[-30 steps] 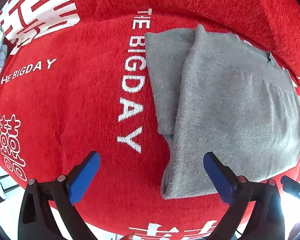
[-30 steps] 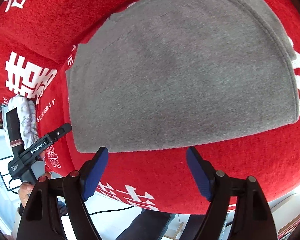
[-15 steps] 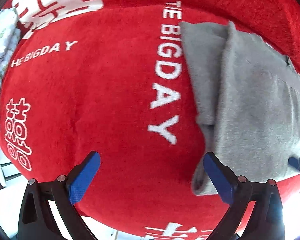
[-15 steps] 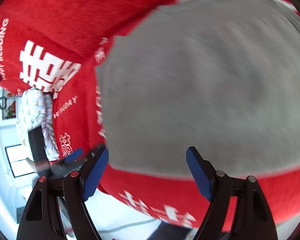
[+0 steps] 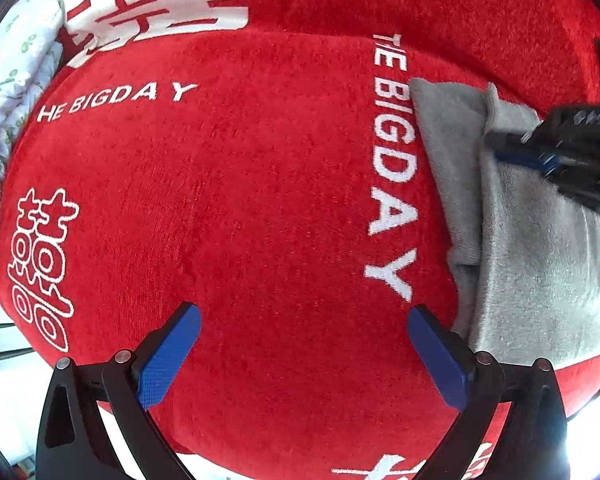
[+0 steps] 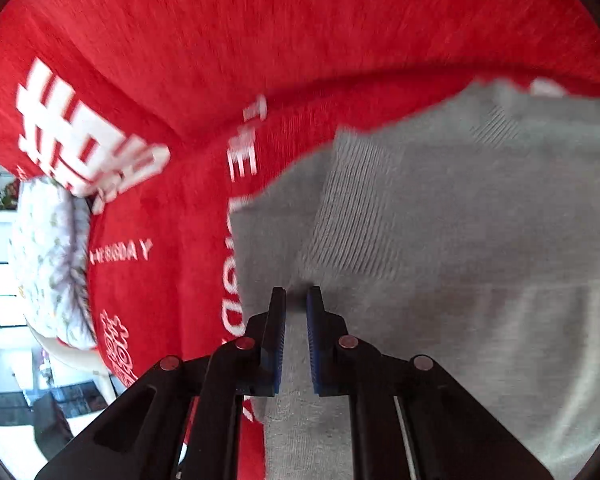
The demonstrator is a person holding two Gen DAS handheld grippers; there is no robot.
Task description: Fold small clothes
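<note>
A folded grey knit garment [image 5: 540,248] lies on the red sofa seat [image 5: 240,200], at the right edge of the left wrist view. My left gripper [image 5: 300,354] is open and empty, over bare red fabric to the left of the garment. My right gripper [image 6: 296,312] is over the garment [image 6: 460,260] with its jaws nearly closed on the left folded edge; a narrow gap shows between the pads. It also appears in the left wrist view [image 5: 556,156], lying across the garment's top.
The red cover carries white "THE BIG DAY" lettering [image 5: 392,168] and white characters. A white floral cushion [image 5: 12,92] sits at the sofa's left end. The seat's front edge runs just behind my grippers.
My left gripper moved left, off the garment. My right gripper moved forward and left onto the garment's left edge and its jaws closed from wide open.
</note>
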